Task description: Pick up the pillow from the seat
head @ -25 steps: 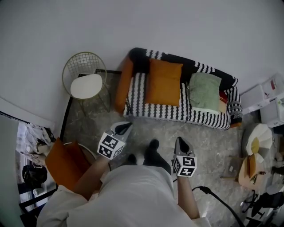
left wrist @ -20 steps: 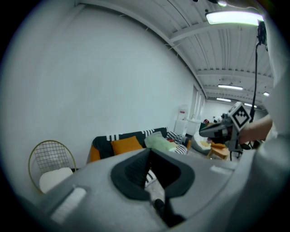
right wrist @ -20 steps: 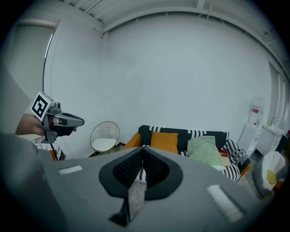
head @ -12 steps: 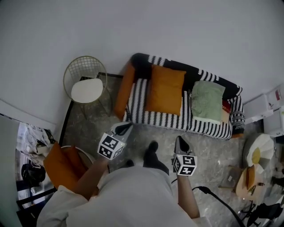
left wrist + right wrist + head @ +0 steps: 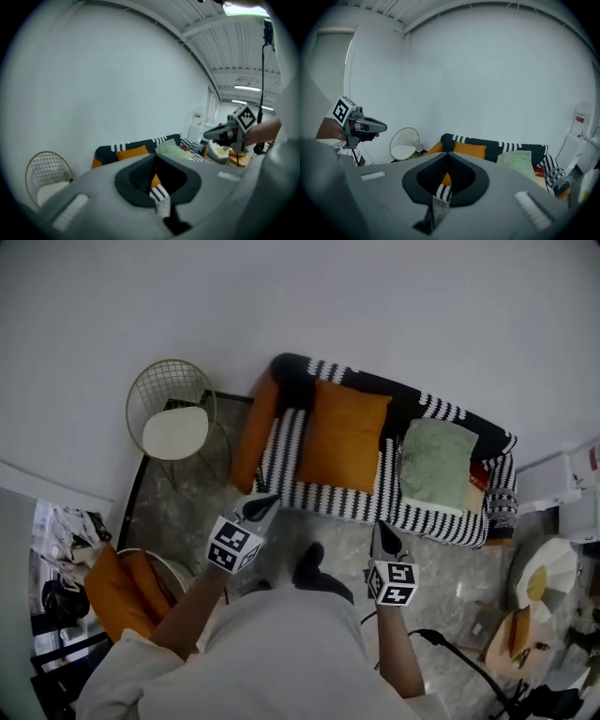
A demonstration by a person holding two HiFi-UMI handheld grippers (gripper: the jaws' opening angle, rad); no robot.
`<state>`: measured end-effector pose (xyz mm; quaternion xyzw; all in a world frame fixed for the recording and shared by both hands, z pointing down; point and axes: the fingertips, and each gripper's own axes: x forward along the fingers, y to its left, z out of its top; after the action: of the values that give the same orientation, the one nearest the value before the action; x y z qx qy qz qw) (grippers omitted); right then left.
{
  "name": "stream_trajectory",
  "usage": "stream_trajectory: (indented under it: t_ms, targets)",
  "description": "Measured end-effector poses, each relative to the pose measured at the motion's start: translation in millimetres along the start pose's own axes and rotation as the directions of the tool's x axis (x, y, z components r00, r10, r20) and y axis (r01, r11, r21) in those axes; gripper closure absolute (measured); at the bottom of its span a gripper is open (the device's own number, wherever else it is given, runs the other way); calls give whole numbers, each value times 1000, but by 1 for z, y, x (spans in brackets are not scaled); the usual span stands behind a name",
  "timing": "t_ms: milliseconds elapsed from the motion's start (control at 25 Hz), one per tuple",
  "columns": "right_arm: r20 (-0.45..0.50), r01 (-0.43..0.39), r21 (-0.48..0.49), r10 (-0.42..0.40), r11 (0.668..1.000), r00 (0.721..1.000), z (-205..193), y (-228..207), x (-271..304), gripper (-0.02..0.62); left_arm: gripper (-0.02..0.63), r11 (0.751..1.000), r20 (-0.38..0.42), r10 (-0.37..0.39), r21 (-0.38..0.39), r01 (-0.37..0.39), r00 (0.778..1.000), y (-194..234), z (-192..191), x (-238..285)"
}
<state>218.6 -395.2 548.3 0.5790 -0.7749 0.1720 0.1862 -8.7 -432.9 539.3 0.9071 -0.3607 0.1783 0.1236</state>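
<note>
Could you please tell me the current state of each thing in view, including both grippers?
orange pillow: propped on the sofa seat against the backrest, untouched.
green pillow: on the same seat, apart from the orange one, untouched.
left gripper: shut, holding nothing, short of the sofa.
right gripper: shut, holding nothing, short of the sofa.
wire chair: upright near the wall.

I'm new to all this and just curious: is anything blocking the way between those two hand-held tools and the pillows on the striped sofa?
Nothing visible does. Only floor lies between the left tool, the right tool and the sofa, where the orange pillow and green pillow lie uncovered.
</note>
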Motion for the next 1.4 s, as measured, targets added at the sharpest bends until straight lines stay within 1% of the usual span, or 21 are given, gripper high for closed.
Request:
stream_trajectory:
  t_ms: [440,600,760,1080,1280,1400]
  targets:
    - [-5,-57,-11,57,998,998,27,-102,52,591,607,999,-13,49,-1,-49,999,-1,40,102]
    - [-14,-85,-25,85,996,996,28,-126,69,591,607,997,-11,72,-16,-72,997,-2,46,133]
    - [-30,-97,-22,96,995,995,27,-149,85,591,607,996,-18,77,-32,-77,997,-5,49,160]
    - [-72,-124,-21,122,992,990,25,-161,118,591,607,997,-45,71,-39,-73,996,9,48,190]
    - [-93,-124,-12,122,992,988,25,-162,143,591,607,998,-68,48,-40,-50,997,28,43,211]
    - [-108,-111,-7,110,994,988,24,-166,162,591,607,998,-74,23,-53,-27,997,41,42,225]
